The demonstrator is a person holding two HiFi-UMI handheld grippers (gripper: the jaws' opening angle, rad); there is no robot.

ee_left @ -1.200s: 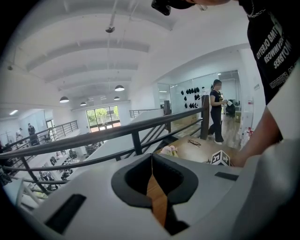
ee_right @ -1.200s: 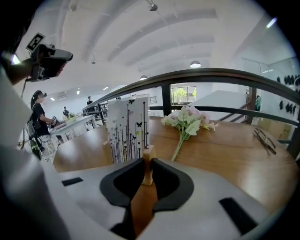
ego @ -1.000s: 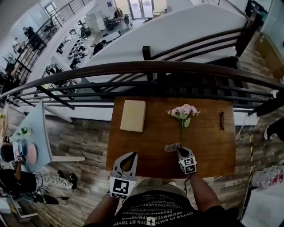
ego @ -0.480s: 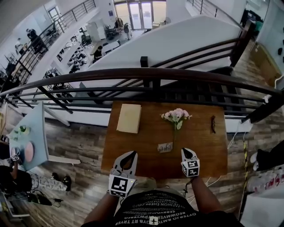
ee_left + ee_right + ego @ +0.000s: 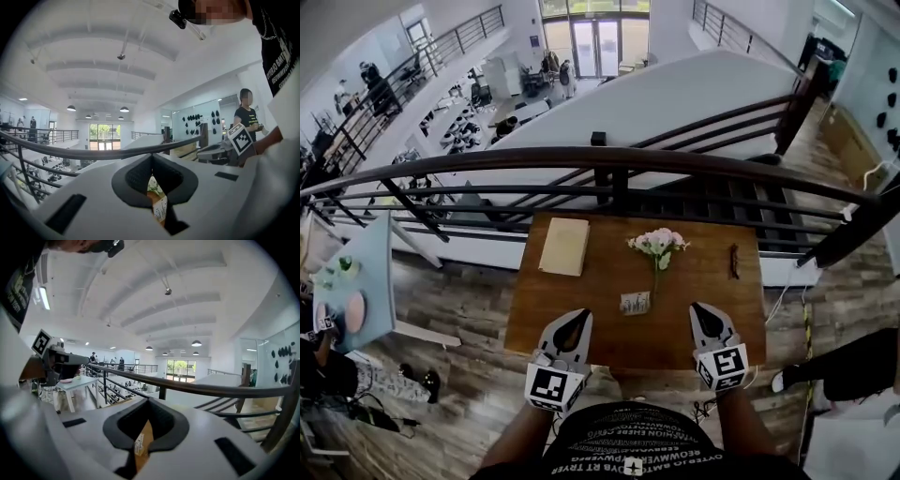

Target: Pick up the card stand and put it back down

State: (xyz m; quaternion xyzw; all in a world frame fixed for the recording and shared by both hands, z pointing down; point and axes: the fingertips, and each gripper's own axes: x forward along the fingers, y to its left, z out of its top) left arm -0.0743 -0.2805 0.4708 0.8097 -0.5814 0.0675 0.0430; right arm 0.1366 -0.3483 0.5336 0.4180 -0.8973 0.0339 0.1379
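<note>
The card stand (image 5: 635,303), a small white printed card in a holder, stands on the brown table (image 5: 703,272) at the foot of a pink flower sprig (image 5: 656,242). It shows past the jaws in the left gripper view as the card stand (image 5: 160,208), and in the right gripper view as the card stand (image 5: 139,445). My left gripper (image 5: 572,323) is shut and empty over the table's near edge, left of the stand. My right gripper (image 5: 705,317) hangs to the stand's right, apart from it. Its jaws have just been closing and are shut with nothing between them.
A tan book (image 5: 564,247) lies at the table's back left and a small dark object (image 5: 734,261) at the back right. A dark railing (image 5: 609,159) runs behind the table above an open lower floor. A light blue table (image 5: 347,291) stands at far left.
My right gripper has drawn back from the card stand toward me and risen. The left gripper has also lifted a little. The stand stays on the table.
</note>
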